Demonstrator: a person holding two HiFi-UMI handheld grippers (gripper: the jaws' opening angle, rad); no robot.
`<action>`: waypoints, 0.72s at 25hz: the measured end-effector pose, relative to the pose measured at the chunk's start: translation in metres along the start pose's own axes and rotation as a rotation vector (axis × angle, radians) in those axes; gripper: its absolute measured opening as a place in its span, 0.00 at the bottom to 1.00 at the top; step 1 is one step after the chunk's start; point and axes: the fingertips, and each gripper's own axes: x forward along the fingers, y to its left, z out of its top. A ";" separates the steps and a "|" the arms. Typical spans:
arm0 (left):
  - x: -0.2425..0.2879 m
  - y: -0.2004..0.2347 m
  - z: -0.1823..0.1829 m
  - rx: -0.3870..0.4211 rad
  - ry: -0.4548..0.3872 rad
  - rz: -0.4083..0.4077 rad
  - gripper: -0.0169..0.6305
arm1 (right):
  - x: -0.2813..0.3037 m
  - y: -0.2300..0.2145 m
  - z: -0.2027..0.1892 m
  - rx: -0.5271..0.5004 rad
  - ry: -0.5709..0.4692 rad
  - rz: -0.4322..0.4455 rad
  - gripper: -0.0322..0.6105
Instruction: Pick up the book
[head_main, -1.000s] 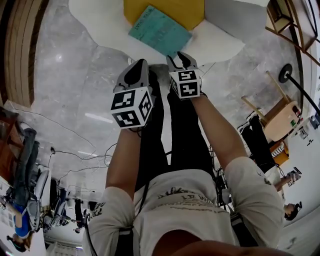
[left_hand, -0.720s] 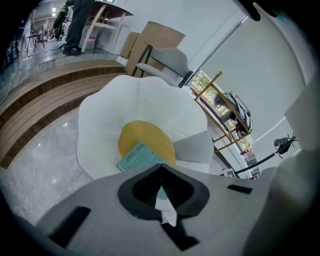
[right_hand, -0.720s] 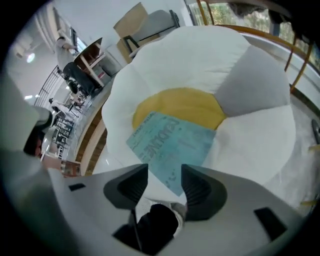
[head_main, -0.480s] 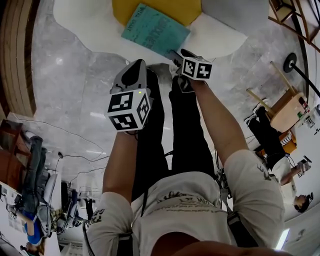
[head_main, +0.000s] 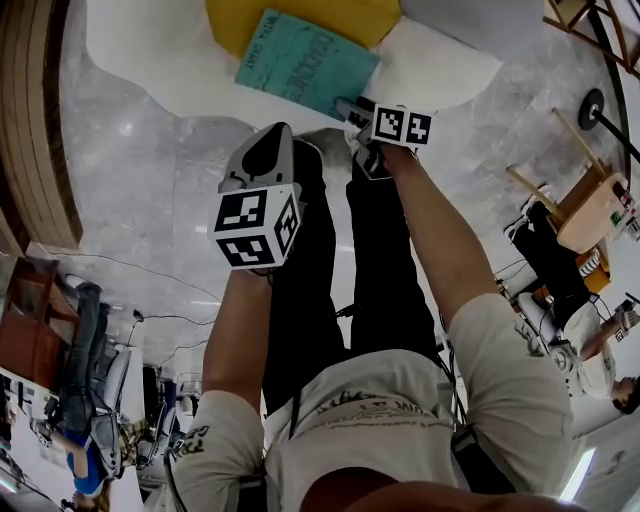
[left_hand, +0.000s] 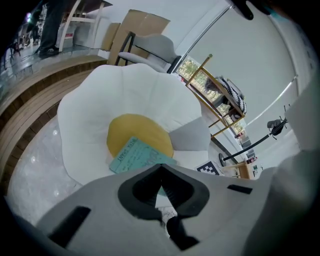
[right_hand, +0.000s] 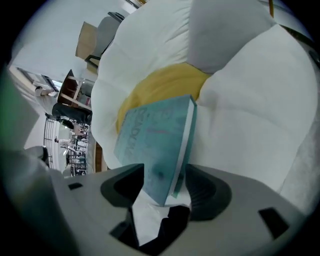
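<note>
Teal book (right_hand: 160, 135) at hand: straddling its corner with right tool (right_hand: 164, 185), jaws just spread wide, not yet pinching; left tool (left_hand: 161, 186) parted, empty. Next: close firmly, then lift.

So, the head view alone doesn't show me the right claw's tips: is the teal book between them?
Observer: Yes. In the right gripper view, the near corner of the thin teal paperback book sits between the jaws of the right claw, which have just been opening and don't clamp it.
Reviewer: And the left claw?
Observer: The left claw has its jaws slightly apart with nothing between them, short of the white petal-shaped cushion.
</note>
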 end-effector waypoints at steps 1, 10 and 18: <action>0.001 0.002 0.001 0.002 0.000 0.004 0.06 | 0.002 -0.001 -0.001 0.018 0.002 -0.001 0.42; 0.003 0.013 0.009 -0.004 -0.016 0.021 0.06 | 0.012 -0.006 -0.004 0.175 -0.018 0.061 0.42; 0.008 0.010 0.013 0.020 -0.028 0.011 0.06 | 0.019 -0.007 -0.002 0.158 -0.007 0.137 0.45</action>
